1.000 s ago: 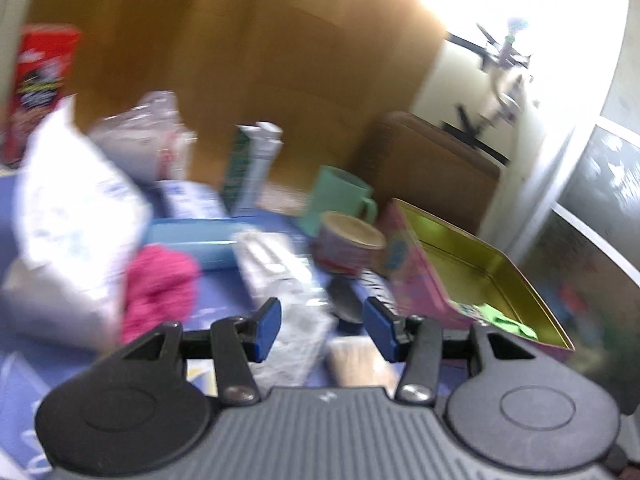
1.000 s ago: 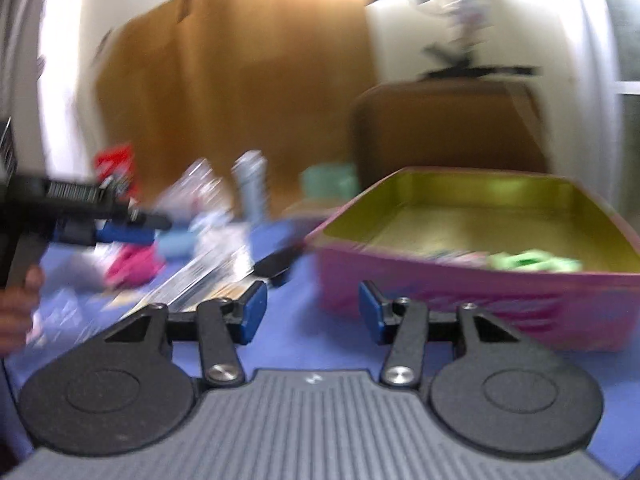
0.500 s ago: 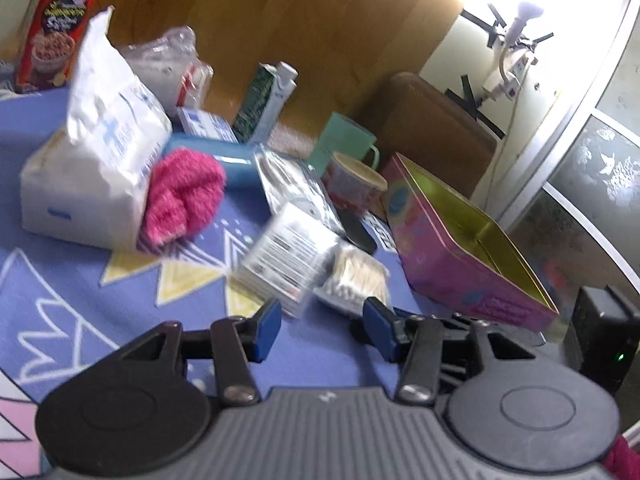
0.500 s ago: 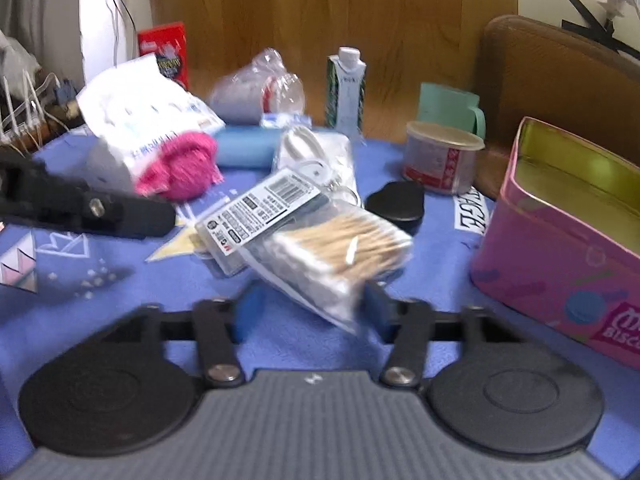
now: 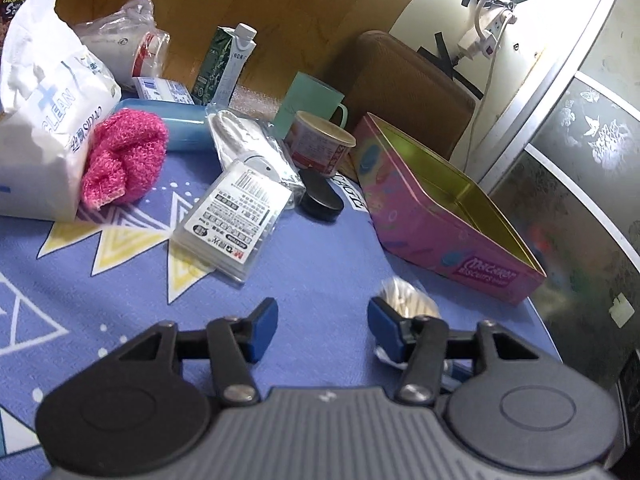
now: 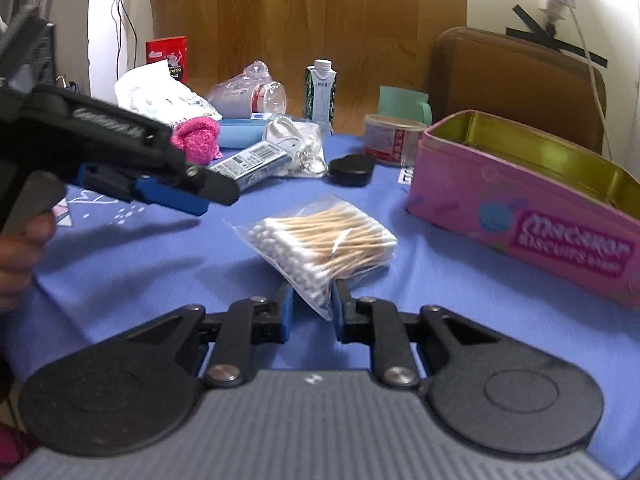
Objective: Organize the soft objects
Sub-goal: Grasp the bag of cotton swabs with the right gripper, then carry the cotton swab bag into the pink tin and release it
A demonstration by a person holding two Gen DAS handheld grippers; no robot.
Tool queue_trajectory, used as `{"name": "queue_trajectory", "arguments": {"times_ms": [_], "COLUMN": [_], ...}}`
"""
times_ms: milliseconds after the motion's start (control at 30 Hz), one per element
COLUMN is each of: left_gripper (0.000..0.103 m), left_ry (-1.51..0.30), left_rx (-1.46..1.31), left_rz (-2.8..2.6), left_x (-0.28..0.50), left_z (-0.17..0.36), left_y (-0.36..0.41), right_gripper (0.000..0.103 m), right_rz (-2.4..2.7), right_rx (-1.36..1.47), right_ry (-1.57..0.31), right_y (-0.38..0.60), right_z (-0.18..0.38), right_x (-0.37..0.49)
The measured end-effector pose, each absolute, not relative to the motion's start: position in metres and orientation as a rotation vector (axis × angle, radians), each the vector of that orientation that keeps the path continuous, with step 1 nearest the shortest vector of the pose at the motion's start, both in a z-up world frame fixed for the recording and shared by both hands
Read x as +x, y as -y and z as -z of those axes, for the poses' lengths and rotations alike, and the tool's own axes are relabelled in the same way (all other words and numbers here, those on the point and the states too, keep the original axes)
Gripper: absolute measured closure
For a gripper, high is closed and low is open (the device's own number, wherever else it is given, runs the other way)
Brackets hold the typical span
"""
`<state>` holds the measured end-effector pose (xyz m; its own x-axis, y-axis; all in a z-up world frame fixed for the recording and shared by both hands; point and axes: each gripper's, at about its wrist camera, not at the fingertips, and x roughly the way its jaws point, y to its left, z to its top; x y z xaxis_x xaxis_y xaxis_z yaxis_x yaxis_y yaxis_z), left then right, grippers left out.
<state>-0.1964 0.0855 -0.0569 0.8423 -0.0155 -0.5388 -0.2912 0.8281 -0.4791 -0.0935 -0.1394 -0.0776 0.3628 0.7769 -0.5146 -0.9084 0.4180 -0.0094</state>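
Cotton swabs in a clear bag [image 6: 324,240]: pinched at the near corner by the right tongs [image 6: 312,312], whose jaws have just been closing and now press on the bag from both sides. Most of the bag lies forward of the tongs over the blue patterned cloth [image 6: 420,280] covering the desk; whether it rests on the cloth cannot be told.

Left tongs [image 5: 322,330]: spread, jaws just opened further, nothing between them, only cloth below; a hand [image 6: 20,248] grips the handle at the left of the right-wrist view.

Pink biscuit tin [image 5: 432,216]: open, gold inside, towards the right edge of the desk, near the bag but apart from it.

Flat labelled packet [image 5: 236,220]: middle of the desk, printed side up.

Black round lid [image 5: 320,196]: just beyond the packet, between it and the tin.

Pink knitted item [image 5: 124,156]: left of the packet, touching a white paper bag [image 5: 44,120].

Clear pouch with white contents [image 5: 248,148] and a blue case [image 5: 176,128]: behind the packet.

Towards the far edge: red-and-white tub [image 5: 320,148], green mug [image 5: 312,100], drink carton [image 5: 226,68], crumpled plastic bag [image 5: 128,48], red box [image 6: 168,56].
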Motion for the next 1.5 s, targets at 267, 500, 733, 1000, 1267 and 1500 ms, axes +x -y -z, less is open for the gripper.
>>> {"name": "queue_trajectory", "arguments": {"times_ms": [267, 500, 733, 1000, 1267, 1500], "left_gripper": [0.04, 0.04, 0.044, 0.063, 0.063, 0.063], "left_ry": [-0.537, -0.575, -0.661, -0.664, -0.553, -0.512], "left_rx": [-0.591, -0.576, -0.528, -0.483, -0.352, -0.285], "left_rz": [-0.14, -0.072, 0.012, 0.04, 0.068, 0.097], "left_x": [-0.199, -0.182, -0.157, -0.147, -0.117, -0.062], "left_z": [0.05, 0.051, 0.063, 0.054, 0.002, -0.016], "left_y": [-0.087, -0.077, -0.047, -0.03, -0.006, 0.006], "right_gripper": [0.045, 0.037, 0.037, 0.067, 0.068, 0.068], "right_rz": [-1.146, -1.138, -1.129, -1.14, -1.067, -0.983], "right_rx": [-0.258, -0.28, -0.269, -0.257, -0.19, -0.166], "right_ry": [-0.512, -0.498, -0.511, -0.481, -0.301, -0.235], "right_y": [0.14, 0.136, 0.138, 0.144, 0.163, 0.173], "right_z": [0.075, 0.079, 0.082, 0.082, 0.054, 0.035], "right_x": [-0.087, -0.088, -0.082, -0.083, -0.075, -0.038]}}
